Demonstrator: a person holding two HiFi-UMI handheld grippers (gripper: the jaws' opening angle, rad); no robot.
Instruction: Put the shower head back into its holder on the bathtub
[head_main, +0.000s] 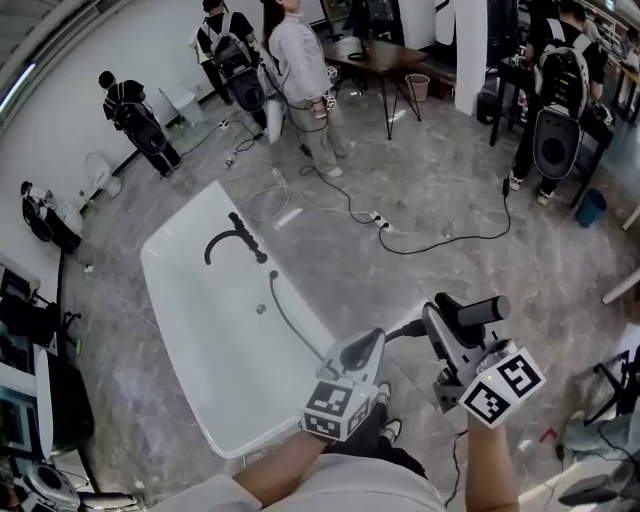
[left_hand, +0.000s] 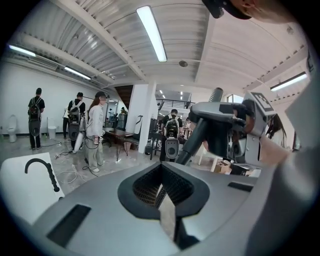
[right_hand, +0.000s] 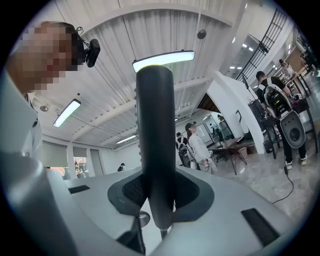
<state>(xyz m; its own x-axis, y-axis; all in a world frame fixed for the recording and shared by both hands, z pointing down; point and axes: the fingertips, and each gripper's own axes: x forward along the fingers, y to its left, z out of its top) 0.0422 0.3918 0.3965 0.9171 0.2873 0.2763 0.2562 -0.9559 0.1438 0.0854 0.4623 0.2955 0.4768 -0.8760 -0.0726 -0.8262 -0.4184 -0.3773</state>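
The black shower head is clamped in my right gripper, which is shut on its handle; the head stands upright between the jaws. Its dark hose runs back into the white bathtub. A black curved faucet fitting sits on the tub's far rim, also visible as the faucet in the left gripper view. My left gripper hovers just left of the right one over the tub's near corner, its jaws shut with nothing in them. The shower head shows to its right.
Several people with backpack rigs stand at the far side of the room. Cables and a power strip lie on the grey floor beyond the tub. A dark table stands at the back, a blue bin at the right.
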